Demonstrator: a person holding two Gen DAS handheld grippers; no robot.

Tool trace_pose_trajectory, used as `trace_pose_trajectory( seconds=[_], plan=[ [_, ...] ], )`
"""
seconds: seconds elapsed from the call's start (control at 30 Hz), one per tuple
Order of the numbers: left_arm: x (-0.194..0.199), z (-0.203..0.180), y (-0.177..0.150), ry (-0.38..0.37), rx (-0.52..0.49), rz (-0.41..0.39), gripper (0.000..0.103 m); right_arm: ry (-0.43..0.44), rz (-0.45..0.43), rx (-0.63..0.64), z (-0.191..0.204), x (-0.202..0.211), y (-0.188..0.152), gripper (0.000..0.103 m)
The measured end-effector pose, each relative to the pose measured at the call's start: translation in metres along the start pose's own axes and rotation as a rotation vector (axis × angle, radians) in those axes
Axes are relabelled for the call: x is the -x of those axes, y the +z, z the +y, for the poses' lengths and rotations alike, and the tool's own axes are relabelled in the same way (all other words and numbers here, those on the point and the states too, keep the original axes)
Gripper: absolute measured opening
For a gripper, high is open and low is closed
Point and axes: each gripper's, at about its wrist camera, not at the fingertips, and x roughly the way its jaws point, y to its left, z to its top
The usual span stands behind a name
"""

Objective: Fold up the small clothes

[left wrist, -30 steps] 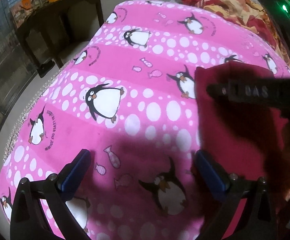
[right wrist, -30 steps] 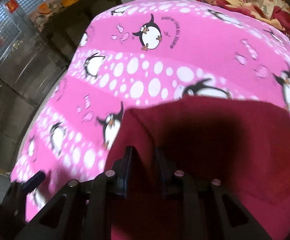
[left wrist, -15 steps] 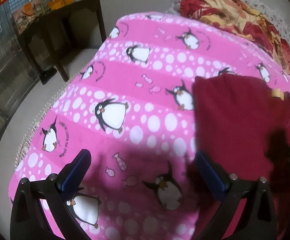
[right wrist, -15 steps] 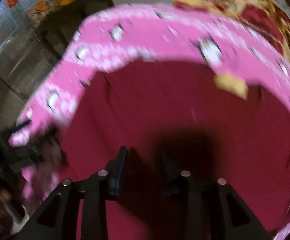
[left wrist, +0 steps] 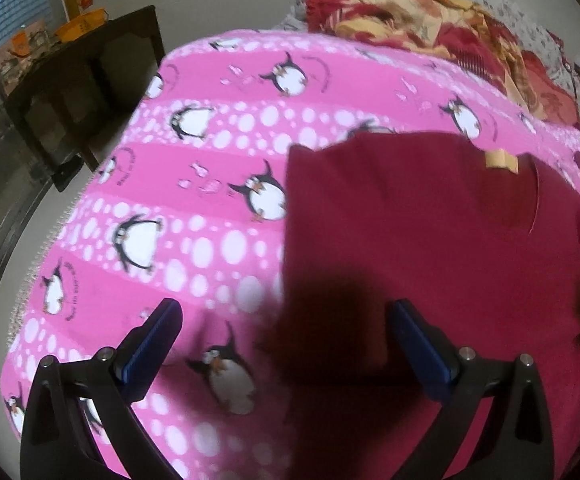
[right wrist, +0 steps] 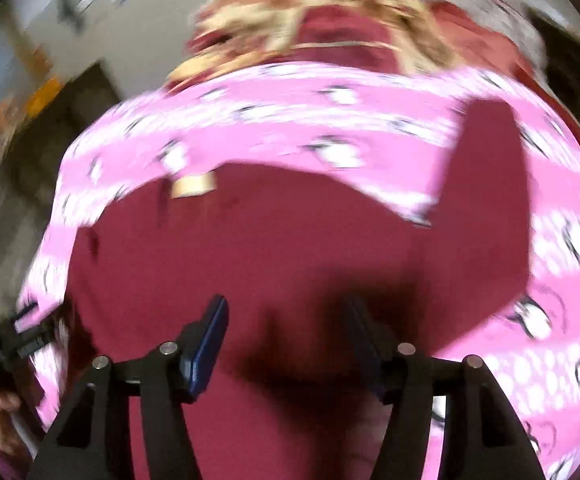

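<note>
A dark red, soft knit garment (left wrist: 430, 248) with a tan neck label (left wrist: 501, 159) lies flat on the fleecy pink penguin-print blanket (left wrist: 210, 208) covering the bed. The left hand-held gripper (left wrist: 286, 320) hovers at its left edge, blue-padded fingers spread wide and empty. The right hand-held gripper (right wrist: 286, 316) hangs over its middle, fingers likewise apart.

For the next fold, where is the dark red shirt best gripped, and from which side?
Probably the dark red shirt is best pinched at its free sleeve, which lies flat and spread out on the penguin blanket. The open right tool could come from the outer right side, then carry it inward across the body.
</note>
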Motion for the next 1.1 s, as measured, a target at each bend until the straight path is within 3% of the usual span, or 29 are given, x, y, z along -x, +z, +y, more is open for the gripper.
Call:
trace_pose_trajectory(
  seconds=[0.1,0.2,0.33,0.47,0.7,0.9,1.0,1.1],
  plan=[
    [-0.011,-0.005,-0.002,0.009,0.0,0.022,0.103,-0.008,0.005,0.016,0.004,-0.006,-0.002,0.06],
    [-0.022,-0.007,-0.005,0.018,0.005,0.048,0.103,-0.032,0.059,0.032,0.019,-0.037,-0.001,0.046],
    [-0.029,-0.007,-0.008,0.012,0.016,0.059,0.103,-0.094,0.13,0.031,0.008,-0.07,-0.004,0.039],
    [-0.031,-0.007,-0.009,0.008,0.025,0.059,0.103,-0.141,0.111,0.017,0.001,-0.064,-0.005,0.038],
    [-0.022,-0.008,-0.007,0.008,0.012,0.053,0.103,-0.093,0.1,0.093,0.015,-0.035,-0.023,0.04],
    [-0.004,-0.014,-0.005,-0.007,0.005,0.027,0.103,-0.11,0.166,0.129,0.02,-0.063,-0.032,0.046],
    [0.005,-0.02,-0.002,-0.035,-0.003,0.019,0.103,-0.092,0.167,0.089,0.013,-0.064,-0.029,0.046],
    [0.009,-0.03,-0.002,-0.058,-0.031,0.007,0.103,-0.046,0.105,0.038,-0.003,-0.039,-0.024,0.046]
  ],
)
